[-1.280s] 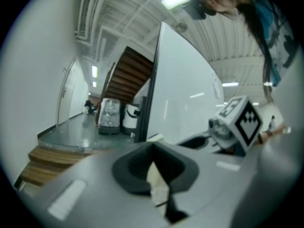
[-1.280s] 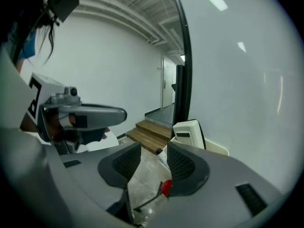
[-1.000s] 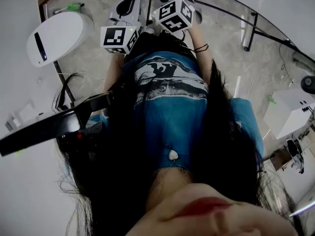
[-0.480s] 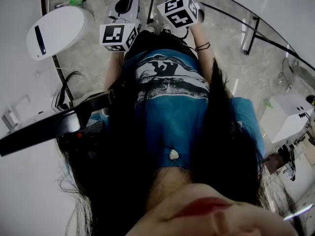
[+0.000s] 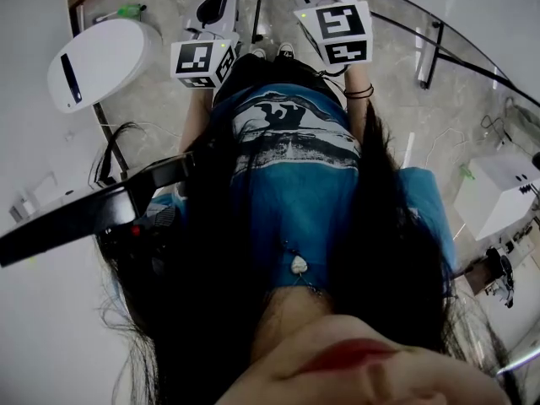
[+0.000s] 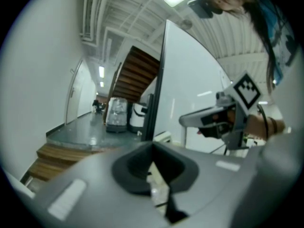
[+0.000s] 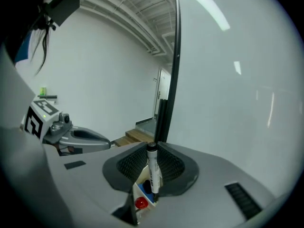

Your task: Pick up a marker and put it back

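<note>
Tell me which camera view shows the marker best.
The right gripper view: the marker stands upright between the right tool's jaws, close and sharp. The head view and the left gripper view show no marker.

- left gripper [image 6: 153,171]: jaws pulled together, only a thin slit between the pads
- right gripper [image 7: 151,177]: jaws clamped on a marker [image 7: 152,167], which stands upright with its black cap on top
- both arms stretched down past the torso, grippers side by side and a little apart
- right forearm [image 5: 358,108] has dark bands at the wrist
</note>
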`<control>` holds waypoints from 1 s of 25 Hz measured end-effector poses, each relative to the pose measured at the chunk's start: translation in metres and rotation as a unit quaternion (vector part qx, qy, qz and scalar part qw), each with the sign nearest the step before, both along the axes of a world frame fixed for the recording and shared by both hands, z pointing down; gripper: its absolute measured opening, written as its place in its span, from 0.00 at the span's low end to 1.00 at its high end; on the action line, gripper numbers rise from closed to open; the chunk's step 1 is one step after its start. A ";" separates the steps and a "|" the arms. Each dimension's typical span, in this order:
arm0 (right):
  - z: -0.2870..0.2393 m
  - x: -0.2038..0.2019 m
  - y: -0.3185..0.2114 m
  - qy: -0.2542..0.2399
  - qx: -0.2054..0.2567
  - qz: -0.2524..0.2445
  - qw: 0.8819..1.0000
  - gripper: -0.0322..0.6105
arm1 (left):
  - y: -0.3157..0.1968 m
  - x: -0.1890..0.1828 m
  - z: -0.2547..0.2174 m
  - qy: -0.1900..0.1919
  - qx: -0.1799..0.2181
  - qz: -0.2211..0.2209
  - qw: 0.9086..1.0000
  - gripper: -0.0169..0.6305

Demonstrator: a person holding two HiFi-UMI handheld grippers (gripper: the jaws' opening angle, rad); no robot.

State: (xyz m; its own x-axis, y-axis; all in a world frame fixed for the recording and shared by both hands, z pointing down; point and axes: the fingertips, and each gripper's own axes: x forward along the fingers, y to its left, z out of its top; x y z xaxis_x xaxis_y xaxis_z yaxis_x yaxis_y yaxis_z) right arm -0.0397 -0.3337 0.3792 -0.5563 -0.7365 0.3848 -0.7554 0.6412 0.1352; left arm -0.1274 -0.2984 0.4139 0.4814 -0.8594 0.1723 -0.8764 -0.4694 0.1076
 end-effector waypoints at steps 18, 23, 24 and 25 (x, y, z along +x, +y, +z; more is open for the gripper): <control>-0.026 0.039 -0.006 -0.050 0.003 0.028 0.998 0.16 | -0.010 0.018 -0.005 -0.002 0.004 0.017 1.000 0.02; 0.006 0.039 -0.014 -0.026 -0.024 0.027 0.999 0.16 | -0.012 0.013 -0.003 -0.005 0.001 0.011 1.000 0.02; 0.014 0.039 -0.016 -0.021 -0.031 0.027 0.999 0.16 | -0.012 0.013 -0.002 -0.005 0.000 0.010 1.000 0.02; 0.021 0.039 -0.017 -0.015 -0.037 0.026 0.999 0.16 | -0.012 0.013 -0.001 -0.006 -0.001 0.009 1.000 0.02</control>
State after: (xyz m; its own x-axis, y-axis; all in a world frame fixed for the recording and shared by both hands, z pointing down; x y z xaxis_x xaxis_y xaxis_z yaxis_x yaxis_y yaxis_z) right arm -0.0009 -0.3503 0.4002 -0.5304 -0.7346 0.4232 -0.7905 0.6089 0.0660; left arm -0.1146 -0.3108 0.4126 0.4950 -0.8500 0.1803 -0.8689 -0.4852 0.0982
